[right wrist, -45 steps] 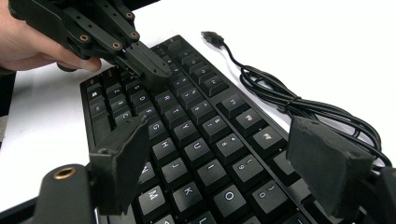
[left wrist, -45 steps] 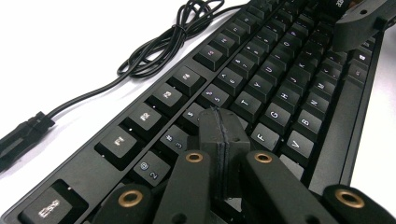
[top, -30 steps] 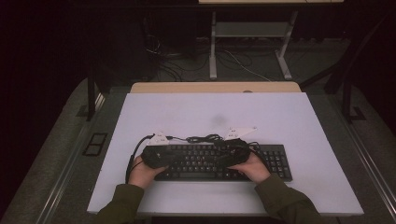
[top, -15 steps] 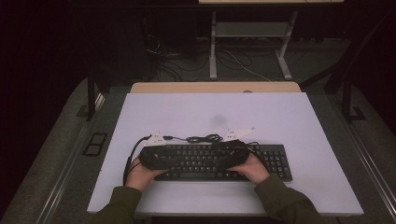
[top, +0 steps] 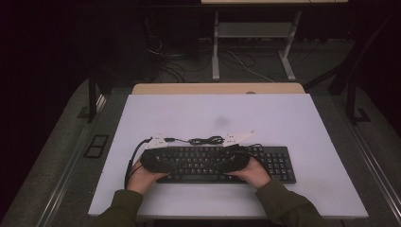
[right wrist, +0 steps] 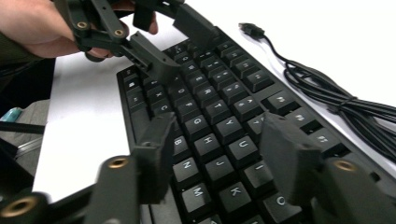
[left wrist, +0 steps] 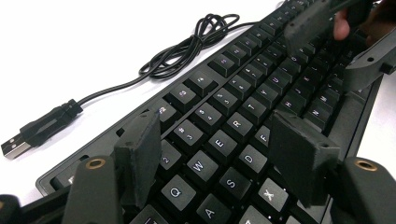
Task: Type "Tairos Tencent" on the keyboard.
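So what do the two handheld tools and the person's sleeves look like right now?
Both are black. The left claw and right claw have flat rectangular pads on linkage arms with brass-coloured pins. Each carries a pale three-cornered plate on top, and a dark cable trails from the left one. The sleeves are olive green.

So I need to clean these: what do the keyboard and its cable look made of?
Keyboard: seemingly matte black plastic, keycaps with a faint sheen and pale printed letters. Cable: looks like smooth black rubbery sheathing, coiled loosely, ending in a metal USB plug.

black keyboard (top: pixel 215 163), flat on table, cable coiled
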{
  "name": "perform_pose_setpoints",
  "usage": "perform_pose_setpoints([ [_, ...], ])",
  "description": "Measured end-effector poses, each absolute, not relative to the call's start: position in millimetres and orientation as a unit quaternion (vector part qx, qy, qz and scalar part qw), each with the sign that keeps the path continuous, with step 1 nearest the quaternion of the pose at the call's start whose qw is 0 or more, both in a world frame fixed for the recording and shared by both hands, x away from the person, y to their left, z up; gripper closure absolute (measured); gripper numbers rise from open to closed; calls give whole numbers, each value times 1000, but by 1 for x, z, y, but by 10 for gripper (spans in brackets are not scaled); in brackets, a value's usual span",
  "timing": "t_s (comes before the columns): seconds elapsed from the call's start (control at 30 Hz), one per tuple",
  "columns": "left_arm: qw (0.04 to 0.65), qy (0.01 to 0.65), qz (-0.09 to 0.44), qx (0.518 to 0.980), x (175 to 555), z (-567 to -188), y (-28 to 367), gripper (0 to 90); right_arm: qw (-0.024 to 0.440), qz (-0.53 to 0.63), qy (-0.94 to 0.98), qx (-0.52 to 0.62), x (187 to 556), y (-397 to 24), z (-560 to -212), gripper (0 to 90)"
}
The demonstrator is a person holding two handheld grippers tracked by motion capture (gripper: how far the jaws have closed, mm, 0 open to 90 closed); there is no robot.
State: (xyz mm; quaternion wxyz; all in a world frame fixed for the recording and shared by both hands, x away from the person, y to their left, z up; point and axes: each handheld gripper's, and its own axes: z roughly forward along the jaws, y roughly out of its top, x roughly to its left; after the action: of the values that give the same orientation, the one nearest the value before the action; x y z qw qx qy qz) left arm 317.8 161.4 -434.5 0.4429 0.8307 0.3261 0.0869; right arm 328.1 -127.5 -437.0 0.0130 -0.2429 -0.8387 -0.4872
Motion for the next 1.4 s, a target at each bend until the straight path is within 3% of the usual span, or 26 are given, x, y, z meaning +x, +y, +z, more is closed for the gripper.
perform_pose_setpoints([
  [0.4, 445, 328, 92, 828, 318, -434, 162, 316, 26, -473, -854, -216, 321, -119, -437, 796],
  [0.6, 446, 328, 94, 828, 318, -434, 162, 310, 31, -465, -860, -207, 320, -117, -438, 883],
  [1.4, 449, 334, 102, 823, 318, -433, 165, 292, 28, -434, -877, -202, 316, -108, -445, 895],
])
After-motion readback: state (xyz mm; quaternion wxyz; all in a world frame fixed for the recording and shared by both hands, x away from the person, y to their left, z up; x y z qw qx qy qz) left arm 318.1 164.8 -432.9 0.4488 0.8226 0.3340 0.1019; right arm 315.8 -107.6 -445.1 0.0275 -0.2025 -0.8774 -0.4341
